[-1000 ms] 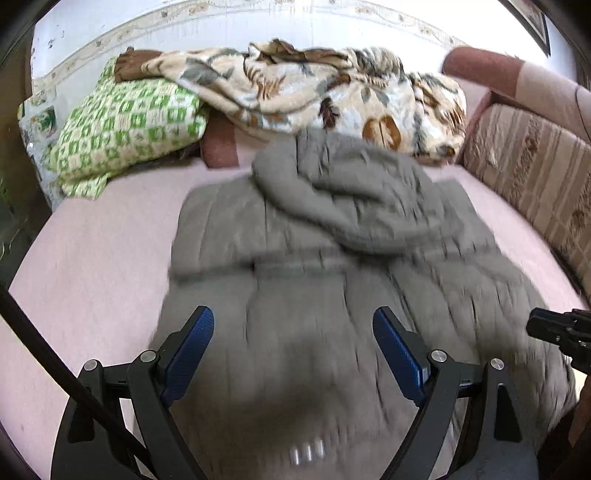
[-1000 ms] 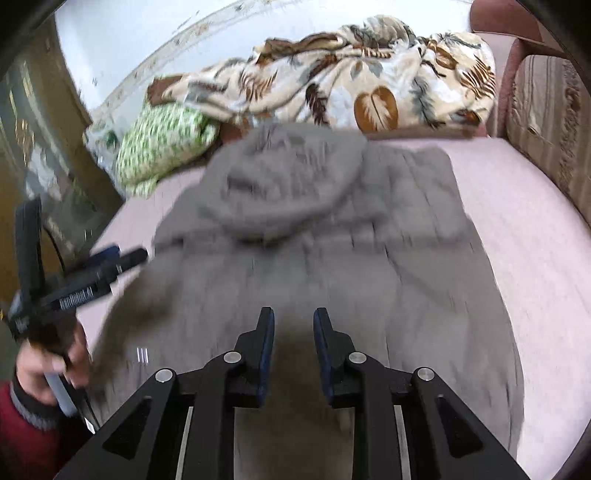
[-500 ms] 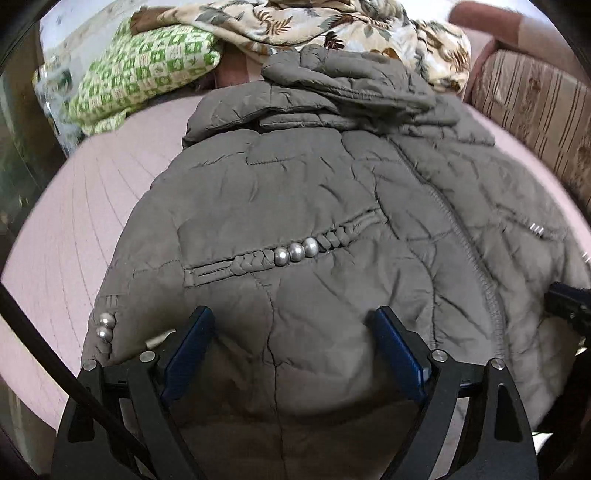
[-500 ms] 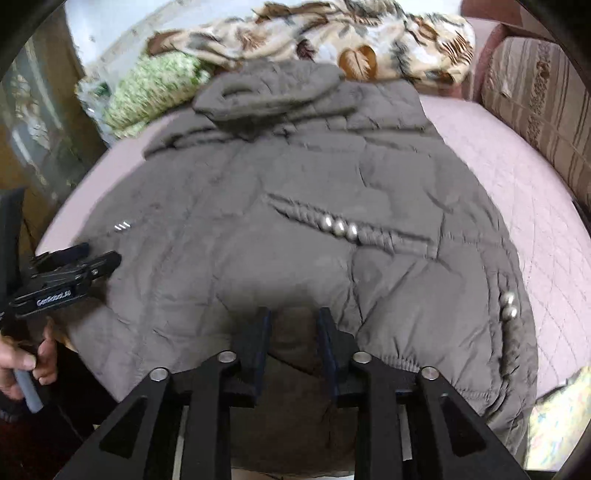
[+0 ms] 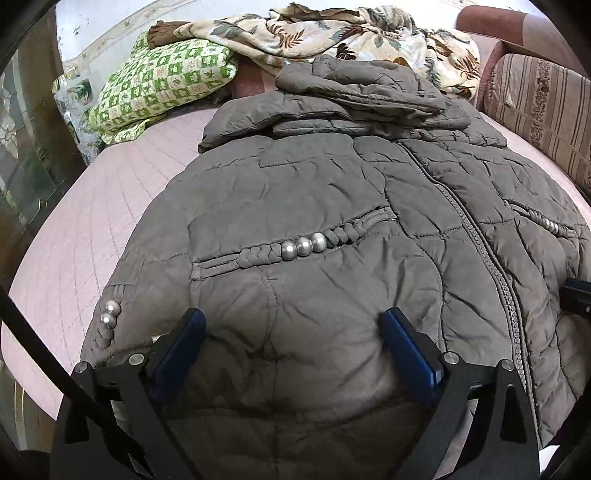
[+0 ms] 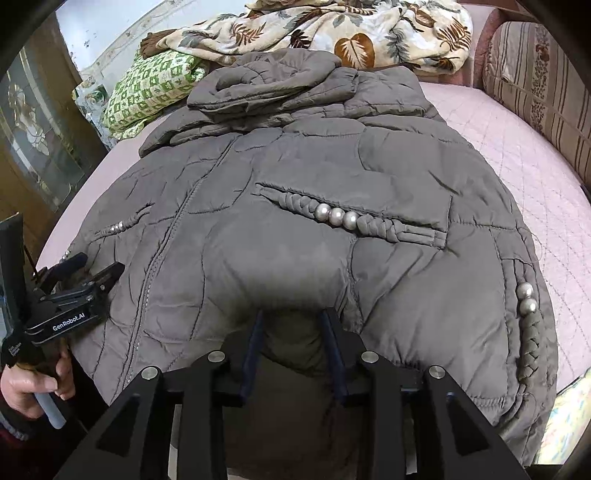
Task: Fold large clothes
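Note:
A grey-brown quilted hooded jacket [image 5: 314,206] lies front up on a pink bed, hood at the far end, zipper down the middle, braided pocket trims with silver beads. It also shows in the right wrist view [image 6: 303,177]. My left gripper [image 5: 291,328] is open, its blue pads spread wide over the jacket's near hem on the left half. My right gripper [image 6: 293,321] has its jaws close together with a fold of the jacket's hem between them. The left gripper also shows in the right wrist view [image 6: 96,273], open at the hem's left side.
The pink quilted bed cover [image 5: 92,206] lies under the jacket. A green checked pillow [image 5: 162,85] and a leaf-patterned blanket [image 5: 332,33] lie at the far end. A striped sofa back [image 5: 539,96] runs along the right. A dark glass cabinet [image 6: 40,140] stands left.
Both grippers dropped low and close to the jacket's near hem. The right gripper's jaws now hold a fold of the hem. The left gripper stayed open.

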`<state>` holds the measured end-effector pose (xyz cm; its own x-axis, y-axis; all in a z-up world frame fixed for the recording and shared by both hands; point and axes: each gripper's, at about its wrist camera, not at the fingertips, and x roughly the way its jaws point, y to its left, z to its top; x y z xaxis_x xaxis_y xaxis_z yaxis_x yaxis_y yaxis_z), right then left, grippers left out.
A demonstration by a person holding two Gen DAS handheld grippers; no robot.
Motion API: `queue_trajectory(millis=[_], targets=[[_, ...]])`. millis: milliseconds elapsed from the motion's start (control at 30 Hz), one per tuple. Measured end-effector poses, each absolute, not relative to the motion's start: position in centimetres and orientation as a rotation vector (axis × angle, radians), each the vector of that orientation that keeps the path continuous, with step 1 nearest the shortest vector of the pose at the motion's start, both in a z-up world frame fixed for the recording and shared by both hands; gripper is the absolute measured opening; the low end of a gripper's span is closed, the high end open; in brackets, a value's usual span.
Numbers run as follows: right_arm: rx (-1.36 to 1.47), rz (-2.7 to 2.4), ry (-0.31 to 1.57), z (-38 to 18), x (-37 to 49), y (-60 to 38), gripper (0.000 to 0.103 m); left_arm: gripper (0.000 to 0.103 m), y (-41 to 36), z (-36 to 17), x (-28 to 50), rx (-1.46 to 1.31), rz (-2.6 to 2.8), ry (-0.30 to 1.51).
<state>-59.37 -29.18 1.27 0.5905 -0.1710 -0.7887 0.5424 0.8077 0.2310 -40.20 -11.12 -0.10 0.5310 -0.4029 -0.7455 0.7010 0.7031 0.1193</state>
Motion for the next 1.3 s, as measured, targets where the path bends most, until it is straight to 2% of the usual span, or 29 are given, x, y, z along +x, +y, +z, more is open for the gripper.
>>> queue_trajectory(millis=[733,900,1033,1300], targets=[[0.541,-0.395,0.791,0.6,-60.7,-29.5,0.040,0.100,-9.1,-1.2,-41.4,0.361,-0.737,0.644],[0.569,-0.392,0.730,0.2,-61.6,-29.5,0.042,0.100,-8.7,-0.8,-41.7,0.354,-0.750,0.627],[0.503,-0.383,0.733,0.4,-61.6,-28.6,0.047,0.100,-7.8,-0.5,-42.6,0.357,-0.762,0.618],[0.591,-0.351,0.668,1.6,-63.8,-28.7,0.048,0.099,-4.8,1.2,-43.6,0.307,-0.763,0.615]])
